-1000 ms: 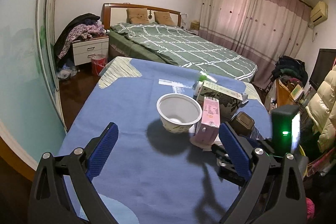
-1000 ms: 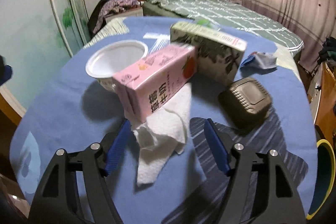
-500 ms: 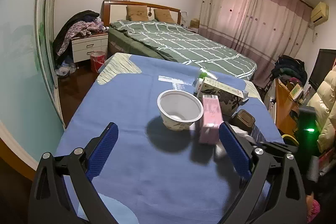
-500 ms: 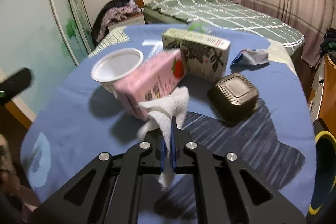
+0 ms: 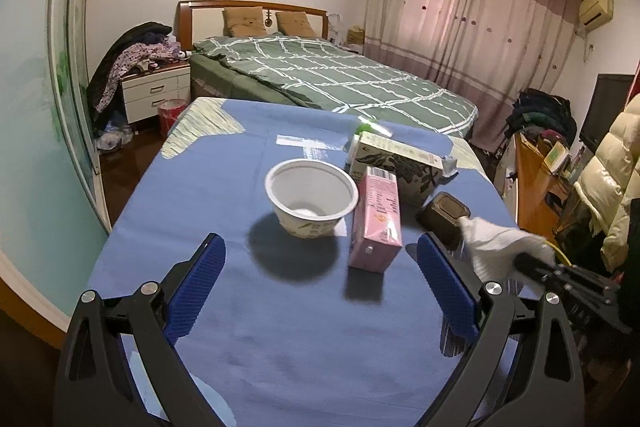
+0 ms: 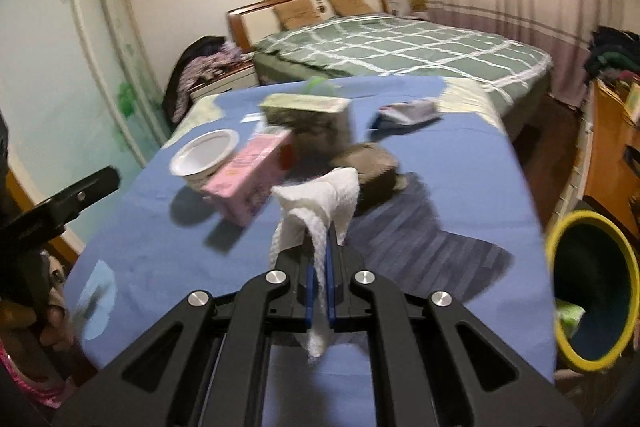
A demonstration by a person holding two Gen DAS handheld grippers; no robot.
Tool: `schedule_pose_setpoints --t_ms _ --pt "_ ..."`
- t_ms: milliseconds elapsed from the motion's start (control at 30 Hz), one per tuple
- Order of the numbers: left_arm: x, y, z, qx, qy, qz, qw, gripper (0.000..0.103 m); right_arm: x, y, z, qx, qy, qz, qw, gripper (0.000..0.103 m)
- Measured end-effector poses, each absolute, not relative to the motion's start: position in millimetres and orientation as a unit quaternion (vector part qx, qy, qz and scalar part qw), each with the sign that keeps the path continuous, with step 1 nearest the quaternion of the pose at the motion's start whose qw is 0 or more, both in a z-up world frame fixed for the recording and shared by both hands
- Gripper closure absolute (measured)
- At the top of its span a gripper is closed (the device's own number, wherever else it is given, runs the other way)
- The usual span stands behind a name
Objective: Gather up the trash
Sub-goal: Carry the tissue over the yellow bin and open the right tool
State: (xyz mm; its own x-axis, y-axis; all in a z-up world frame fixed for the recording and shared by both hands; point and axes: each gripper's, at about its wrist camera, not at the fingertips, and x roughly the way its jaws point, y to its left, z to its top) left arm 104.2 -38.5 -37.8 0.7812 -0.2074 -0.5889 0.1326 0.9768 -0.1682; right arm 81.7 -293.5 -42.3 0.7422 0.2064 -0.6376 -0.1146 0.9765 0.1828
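Right gripper point(image 6: 318, 267) clamped on crumpled white paper towel point(image 6: 320, 203), held above blue tablecloth point(image 6: 460, 187), near dark square container point(image 6: 370, 167). Yellow-rimmed bin point(image 6: 592, 291) right of table. Left gripper point(image 5: 320, 283) spread wide, empty, near white plastic bowl point(image 5: 311, 195) and pink milk carton point(image 5: 376, 223).

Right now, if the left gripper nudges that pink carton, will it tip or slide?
The pink carton stands upright, tall and narrow, so a high nudge would probably tip it. It looks like empty trash, likely light, so a low push may slide it toward the white cup beside it.
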Motion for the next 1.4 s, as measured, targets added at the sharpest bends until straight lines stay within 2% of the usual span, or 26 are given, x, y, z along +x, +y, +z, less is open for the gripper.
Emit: schedule_pose_setpoints --t_ms 400,700,733,867,1400 --pt "124 -72 -55 -0.038 0.342 -0.106 0.933 0.008 61 -431 -60 0.119 0.337 -0.137 0.924 0.098" --pt "141 -92 -70 -0.017 0.359 -0.111 0.926 0.008 51 -509 -83 0.158 0.348 -0.235 0.894 0.097" --pt "142 -93 -71 -0.016 0.36 -0.11 0.926 0.008 54 -511 -85 0.16 0.349 -0.24 0.892 0.096" --pt "148 -96 -76 -0.01 0.366 -0.105 0.925 0.008 53 -518 -90 0.162 0.35 -0.255 0.887 0.074" --pt "182 -110 -101 0.013 0.391 -0.112 0.913 0.008 51 -513 -88 0.163 0.344 -0.239 0.893 0.071"
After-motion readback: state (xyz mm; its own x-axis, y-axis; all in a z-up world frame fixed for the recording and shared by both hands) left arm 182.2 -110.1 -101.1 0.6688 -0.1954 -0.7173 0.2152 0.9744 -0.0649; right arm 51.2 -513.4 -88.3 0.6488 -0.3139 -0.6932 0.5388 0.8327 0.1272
